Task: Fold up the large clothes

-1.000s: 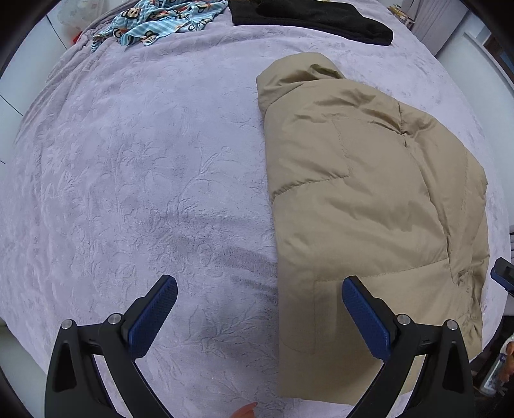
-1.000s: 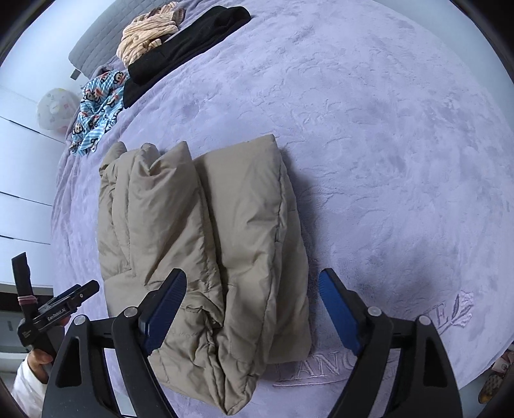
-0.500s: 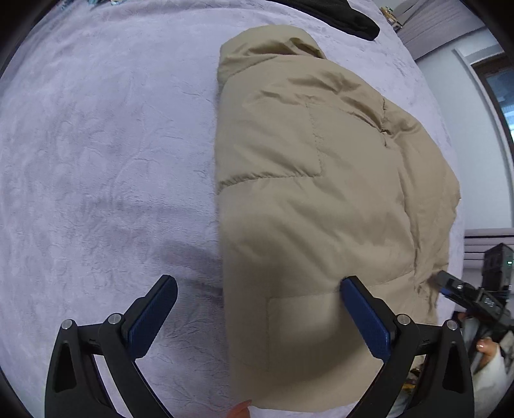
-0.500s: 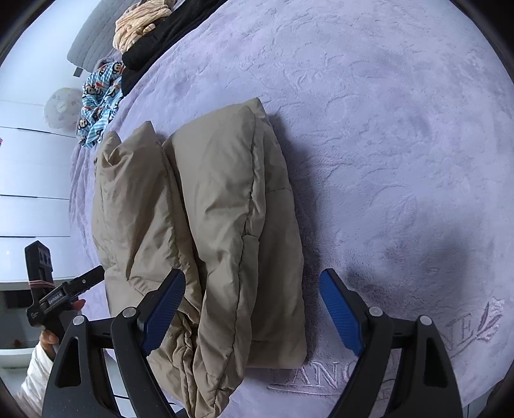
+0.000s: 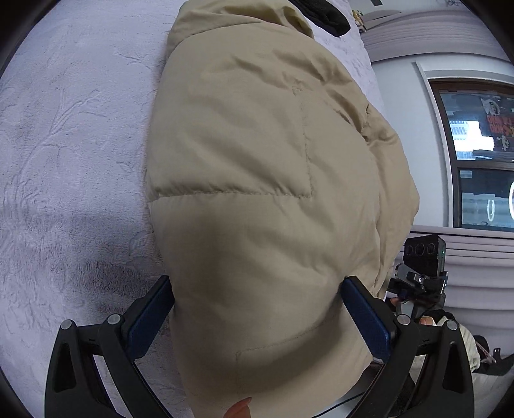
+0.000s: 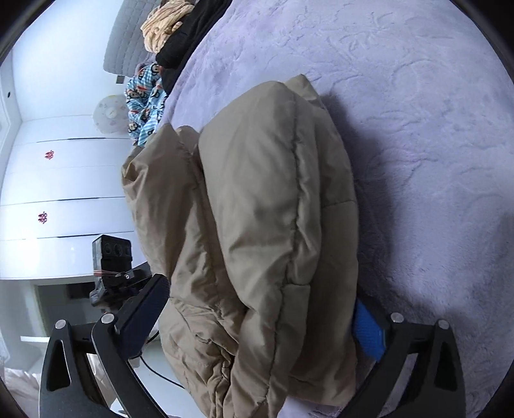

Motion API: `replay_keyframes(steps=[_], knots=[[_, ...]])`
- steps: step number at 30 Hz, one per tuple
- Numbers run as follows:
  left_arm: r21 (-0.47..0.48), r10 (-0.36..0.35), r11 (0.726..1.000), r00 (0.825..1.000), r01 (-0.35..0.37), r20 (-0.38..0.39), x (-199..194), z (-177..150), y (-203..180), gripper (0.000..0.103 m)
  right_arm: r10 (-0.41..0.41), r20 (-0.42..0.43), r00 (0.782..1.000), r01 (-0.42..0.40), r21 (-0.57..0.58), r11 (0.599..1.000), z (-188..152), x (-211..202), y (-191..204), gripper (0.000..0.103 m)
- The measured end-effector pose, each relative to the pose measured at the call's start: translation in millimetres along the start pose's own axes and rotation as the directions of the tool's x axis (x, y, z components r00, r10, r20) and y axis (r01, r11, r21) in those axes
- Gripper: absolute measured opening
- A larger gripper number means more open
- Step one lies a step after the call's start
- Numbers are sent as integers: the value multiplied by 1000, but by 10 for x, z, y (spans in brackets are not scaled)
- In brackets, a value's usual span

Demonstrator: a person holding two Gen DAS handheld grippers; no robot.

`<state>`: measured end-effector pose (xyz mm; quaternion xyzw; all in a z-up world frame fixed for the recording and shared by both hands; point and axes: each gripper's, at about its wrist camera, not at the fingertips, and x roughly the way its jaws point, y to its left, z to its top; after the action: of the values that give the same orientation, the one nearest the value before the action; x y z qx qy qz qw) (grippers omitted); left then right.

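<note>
A folded tan puffer jacket (image 5: 257, 180) lies on the lavender bed cover (image 5: 64, 160). My left gripper (image 5: 257, 318) is open, its blue pads on either side of the jacket's near end, which bulges up between them. In the right wrist view the same jacket (image 6: 257, 225) fills the middle, and my right gripper (image 6: 260, 324) is open with its fingers either side of the jacket's near end. Whether the pads press the fabric is unclear. The other gripper's camera block shows past the jacket in each view.
Black clothing (image 6: 186, 41), a tan striped garment (image 6: 163, 25) and a blue monkey-print garment (image 6: 144, 99) lie at the bed's far end. White drawers (image 6: 64, 180) stand beside the bed. A window (image 5: 482, 154) is on the other side.
Both grippers moved down and forward onto the jacket's near end; the jacket now sits between each pair of fingers and fills both views. The jaws stayed open.
</note>
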<state>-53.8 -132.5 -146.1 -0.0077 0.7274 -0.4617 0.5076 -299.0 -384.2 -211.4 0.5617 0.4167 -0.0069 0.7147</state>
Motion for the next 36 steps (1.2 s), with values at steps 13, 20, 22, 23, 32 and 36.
replay_keyframes(steps=[13,20,22,23,32,36], knots=[[62,-20,998,1000,20,0,266,266,15,103,-45,-153,987,39,-40,998,334,578,45,103],[-46,-26,999,999,25,-32,470,198,65,103,-17,-151,988,25,55,998,383,651,-39,102],[-7,8,1000,1000,-8,-21,462,167,-94,103,-18,-160,987,29,70,997,372,653,-37,100],[18,30,999,999,-30,-13,442,158,-191,101,-14,-162,987,26,75,997,370,648,-25,94],[116,75,990,995,-83,71,152,-8,-752,91,115,-138,984,-113,19,993,256,436,259,65],[124,70,989,990,-86,125,-80,-94,-774,91,132,-126,983,-135,-15,991,210,438,489,65]])
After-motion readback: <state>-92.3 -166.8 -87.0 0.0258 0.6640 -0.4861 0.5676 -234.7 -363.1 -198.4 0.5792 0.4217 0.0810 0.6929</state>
